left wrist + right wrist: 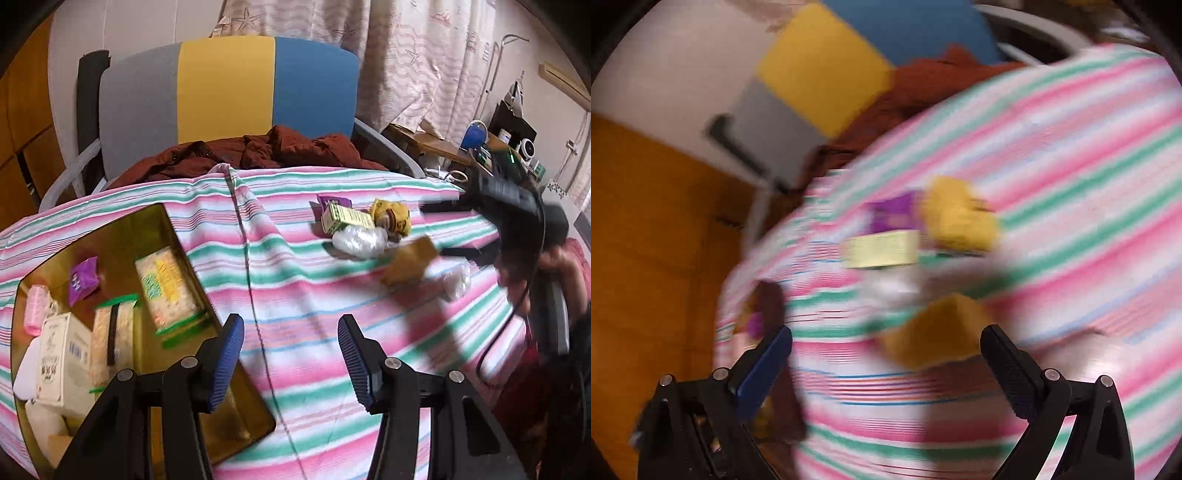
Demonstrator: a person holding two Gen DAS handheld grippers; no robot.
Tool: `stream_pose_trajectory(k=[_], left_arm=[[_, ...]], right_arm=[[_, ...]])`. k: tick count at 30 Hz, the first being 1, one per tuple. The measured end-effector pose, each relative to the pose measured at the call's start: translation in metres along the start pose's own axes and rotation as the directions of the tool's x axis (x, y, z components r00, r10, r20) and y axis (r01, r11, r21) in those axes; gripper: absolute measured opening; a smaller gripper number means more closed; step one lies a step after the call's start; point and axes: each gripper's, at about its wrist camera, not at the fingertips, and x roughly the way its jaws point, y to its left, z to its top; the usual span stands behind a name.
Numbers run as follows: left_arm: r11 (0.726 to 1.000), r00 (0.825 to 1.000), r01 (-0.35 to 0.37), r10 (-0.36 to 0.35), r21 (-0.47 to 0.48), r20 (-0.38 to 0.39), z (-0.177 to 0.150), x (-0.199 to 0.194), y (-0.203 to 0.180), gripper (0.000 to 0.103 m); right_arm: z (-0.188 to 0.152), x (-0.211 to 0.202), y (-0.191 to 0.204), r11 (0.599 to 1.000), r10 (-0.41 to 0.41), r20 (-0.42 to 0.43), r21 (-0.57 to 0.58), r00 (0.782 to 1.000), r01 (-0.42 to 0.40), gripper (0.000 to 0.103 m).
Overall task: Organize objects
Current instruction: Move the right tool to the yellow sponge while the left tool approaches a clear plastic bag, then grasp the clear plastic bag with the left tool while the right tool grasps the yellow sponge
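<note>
Right, target: the tan packet point(408, 264) lies on the striped cloth, just in front of the right gripper point(886, 354), blurred in both views, so its exact make is hard to call.
Its neighbours: a small cluster sits just behind it — a pale green box point(347, 218), a purple packet point(334, 202), a yellow wrapped item point(391, 216) and a clear plastic bundle point(358, 240), all touching or nearly so.
Right gripper: jaws spread wide, nothing between them, tan packet just beyond the tips.
Left gripper point(291, 354): jaws wide too, empty, hovering by the near corner of the gold tray point(173, 236).
Step in hand: looks like the reach for the tan packet, to carry it across to the tray.
How to do it well: slow down, since the smear says the hand is swinging fast; square the jaws across the packet's short side, and come in low so the plastic bundle is not dragged along.
Tray: already holds a pink bottle point(36, 310), a white box point(64, 363) and a pale snack pack point(166, 286), among others; bare floor shows at its near end.
Surface: a pink, green and white striped cloth point(295, 295), rumpled with one long fold.
Room: a grey, yellow and blue chair back point(229, 88) with a rust-brown garment point(243, 155), patterned curtains behind, a cluttered desk far right.
</note>
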Motion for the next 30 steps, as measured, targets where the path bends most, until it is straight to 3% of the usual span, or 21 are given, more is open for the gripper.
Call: stream_pose_trajectory(k=[1, 4, 13, 21, 30], left_arm=[[1.0, 1.0, -0.001, 0.001, -0.001, 0.001, 0.005, 0.004, -0.001, 0.054], [1.0, 1.0, 0.014, -0.014, -0.006, -0.005, 0.019, 0.019, -0.008, 0.054], [0.994, 0.995, 0.091, -0.088, 0.056, -0.045, 0.051, 0.079, -0.054, 0.054], [0.986, 0.98, 0.164, -0.162, 0.008, -0.117, 0.074, 0.135, -0.067, 0.069], [0.99, 0.979, 0.137, -0.133, 0.017, -0.154, 0.087, 0.183, -0.084, 0.069]], right_arm=[[0.001, 0.0, -0.005, 0.999, -0.026, 0.002, 0.02, 1.0, 0.026, 0.103], [0.003, -0.006, -0.01, 0.998, 0.035, 0.033, 0.053, 0.999, -0.037, 0.103], [0.009, -0.025, -0.018, 0.99, 0.061, 0.158, 0.12, 0.986, -0.08, 0.103], [0.013, -0.026, -0.015, 0.993, 0.044, 0.167, 0.097, 0.985, -0.061, 0.103], [0.013, -0.025, -0.017, 0.995, 0.014, 0.182, 0.09, 0.983, -0.031, 0.103]])
